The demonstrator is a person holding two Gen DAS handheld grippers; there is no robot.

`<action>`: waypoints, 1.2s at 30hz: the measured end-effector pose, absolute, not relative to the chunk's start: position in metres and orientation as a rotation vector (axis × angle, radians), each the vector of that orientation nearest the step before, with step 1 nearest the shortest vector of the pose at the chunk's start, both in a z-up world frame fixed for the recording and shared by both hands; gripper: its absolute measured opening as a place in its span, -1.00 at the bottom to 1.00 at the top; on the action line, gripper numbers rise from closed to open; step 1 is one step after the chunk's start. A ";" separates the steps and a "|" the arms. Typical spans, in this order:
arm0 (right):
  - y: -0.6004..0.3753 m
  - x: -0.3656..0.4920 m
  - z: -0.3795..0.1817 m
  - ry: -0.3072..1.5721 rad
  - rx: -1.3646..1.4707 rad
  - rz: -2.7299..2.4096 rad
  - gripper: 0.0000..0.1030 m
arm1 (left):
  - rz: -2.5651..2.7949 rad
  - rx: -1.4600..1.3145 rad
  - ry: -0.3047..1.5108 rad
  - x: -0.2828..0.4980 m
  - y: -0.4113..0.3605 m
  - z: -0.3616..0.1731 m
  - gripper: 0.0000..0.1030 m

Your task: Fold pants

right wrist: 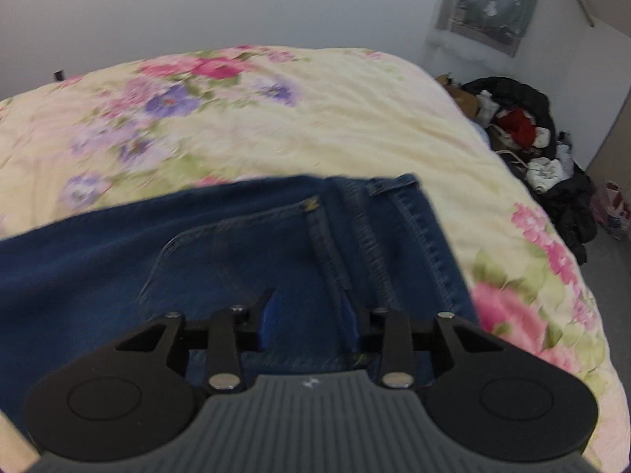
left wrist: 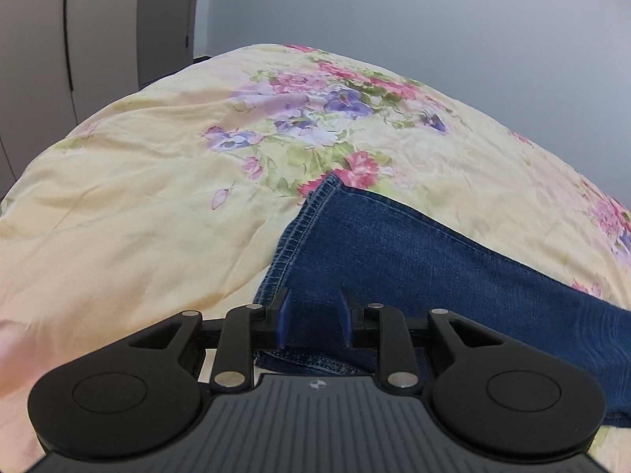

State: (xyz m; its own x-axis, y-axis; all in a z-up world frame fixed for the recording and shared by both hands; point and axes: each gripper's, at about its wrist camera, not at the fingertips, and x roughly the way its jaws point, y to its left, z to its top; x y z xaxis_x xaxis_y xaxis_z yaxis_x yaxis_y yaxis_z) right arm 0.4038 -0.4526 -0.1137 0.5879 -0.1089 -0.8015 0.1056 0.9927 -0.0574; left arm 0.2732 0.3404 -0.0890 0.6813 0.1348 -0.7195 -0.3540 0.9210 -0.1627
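Jeans (left wrist: 414,260) flat on the floral bed (left wrist: 138,197), left gripper (left wrist: 314,321) and right gripper (right wrist: 305,321) both parted and empty above denim, so best pinching hem and waistband squarely before folding over.

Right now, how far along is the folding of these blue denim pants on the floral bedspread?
Done: the blue denim pants lie flat on the yellow floral bedspread, apparently legs stacked, hem at one end, waistband at the other. In hand: nothing; the left gripper and right gripper hover open. Left: folding lengthwise, hem toward waist.
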 end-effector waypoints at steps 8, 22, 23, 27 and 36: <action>-0.369 0.308 -0.133 0.922 -0.030 0.025 -0.39 | 0.233 -0.260 0.808 0.277 0.339 -0.103 -0.44; -0.368 0.325 -0.171 1.054 -0.037 -0.088 -1.00 | 0.132 -0.257 0.868 0.284 0.342 -0.107 -0.60; -0.372 0.327 -0.175 1.068 -0.018 -0.094 -1.00 | 0.172 -0.243 0.946 0.288 0.344 -0.120 -0.76; -0.370 0.332 -0.185 1.092 -0.030 -0.109 -1.00 | 0.207 -0.325 1.044 0.279 0.358 -0.152 -0.88; -0.368 0.326 -0.165 1.137 -0.063 -0.064 -0.94 | 0.142 -0.295 0.998 0.255 0.340 -0.119 -0.77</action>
State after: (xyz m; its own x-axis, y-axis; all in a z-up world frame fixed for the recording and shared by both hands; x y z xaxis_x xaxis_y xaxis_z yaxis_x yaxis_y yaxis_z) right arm 0.3262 -0.3676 -0.1647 0.4191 -0.0828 -0.9042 0.0189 0.9964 -0.0825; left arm 0.2553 0.3398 -0.1190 0.5367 -0.0169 -0.8436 -0.2518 0.9510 -0.1793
